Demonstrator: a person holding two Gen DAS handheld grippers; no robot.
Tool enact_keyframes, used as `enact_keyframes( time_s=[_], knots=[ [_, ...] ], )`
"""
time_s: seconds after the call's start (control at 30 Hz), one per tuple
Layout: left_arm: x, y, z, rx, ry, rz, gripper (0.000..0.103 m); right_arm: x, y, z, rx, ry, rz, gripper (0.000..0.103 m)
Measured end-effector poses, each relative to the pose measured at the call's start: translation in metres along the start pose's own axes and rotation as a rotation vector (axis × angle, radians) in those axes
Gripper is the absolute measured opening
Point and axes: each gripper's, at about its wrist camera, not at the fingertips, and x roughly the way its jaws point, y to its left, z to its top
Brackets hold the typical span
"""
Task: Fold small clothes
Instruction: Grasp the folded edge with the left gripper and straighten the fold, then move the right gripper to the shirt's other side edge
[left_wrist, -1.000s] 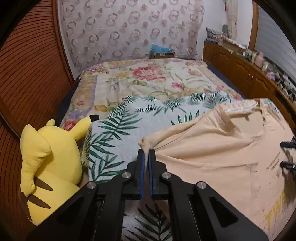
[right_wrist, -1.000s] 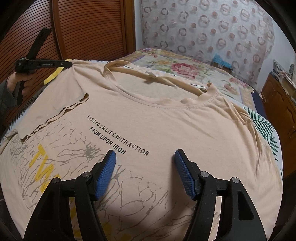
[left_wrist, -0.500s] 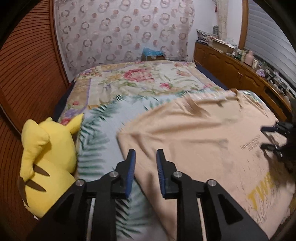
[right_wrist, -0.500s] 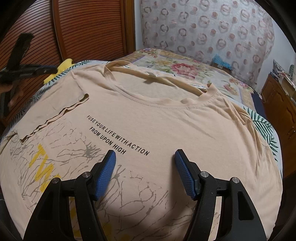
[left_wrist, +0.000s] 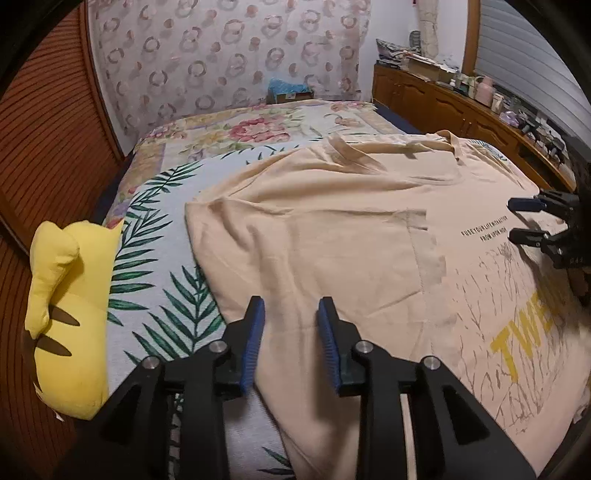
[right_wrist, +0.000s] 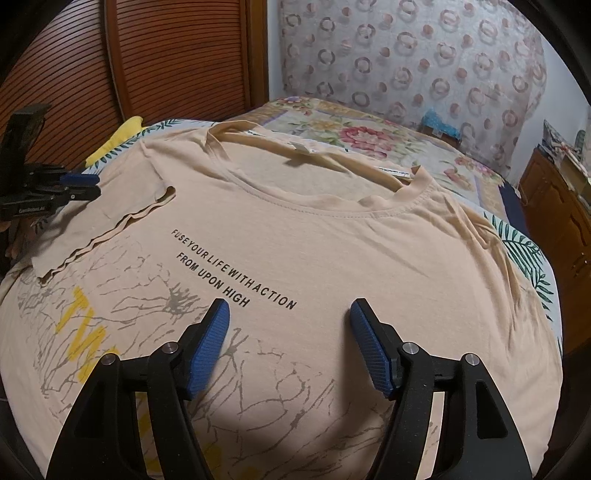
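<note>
T-shirt: a peach T-shirt (right_wrist: 332, 236) lies front up on the leaf-print blanket (left_wrist: 159, 280) that covers the near part of the bed (left_wrist: 258, 125); its collar (right_wrist: 317, 210) is at the far end, and black lettering and a yellow print are on the chest.
Left sleeve: the sleeve (right_wrist: 99, 225) is folded in over the shirt's left side, its hem running as a wavy edge across the chest.
Left gripper: the left gripper (left_wrist: 291, 332) hovers over the shirt's near left edge; its jaws are opening, a narrow gap shows between the blue pads, and no cloth is pinched between them.
Right gripper: the right gripper (right_wrist: 288, 343) hangs over the chest just near of the lettering, jaws spread wide, with only flat fabric below them and nothing held.
Between the grippers: in the right wrist view the left gripper sits at the shirt's far left, beside the folded sleeve.
Plush toy: a yellow plush toy (left_wrist: 70, 310) lies left of the blanket, apart from the shirt.
</note>
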Motion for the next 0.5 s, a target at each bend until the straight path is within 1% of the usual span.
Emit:
enact_keyframes(
  time_s=[0.1,0.2,0.33,0.4,0.5],
  knots=[
    [-0.0009,-0.001,-0.0018,0.003,-0.013,-0.026,0.035,-0.0002,-0.0003,0.0013,0.001,0.0,-0.004,0.071],
    [-0.0018,-0.0033,-0.0043,0.007,-0.031,-0.033,0.04,-0.0011,0.0,0.0017,0.002,0.001,-0.005,0.072],
    [-0.002,-0.0059,-0.0043,0.014,-0.031,-0.051,0.049,-0.001,0.0004,0.0018,0.002,0.001,-0.005,0.072],
    [-0.0015,-0.0072,-0.0031,0.021,-0.028,-0.049,0.05,-0.0013,-0.0003,0.0017,0.0,0.002,-0.005,0.072],
    [-0.0015,-0.0082,-0.0031,0.021,-0.027,-0.052,0.051,-0.0079,-0.0054,-0.0025,0.036,-0.007,0.008,0.072]
  ],
)
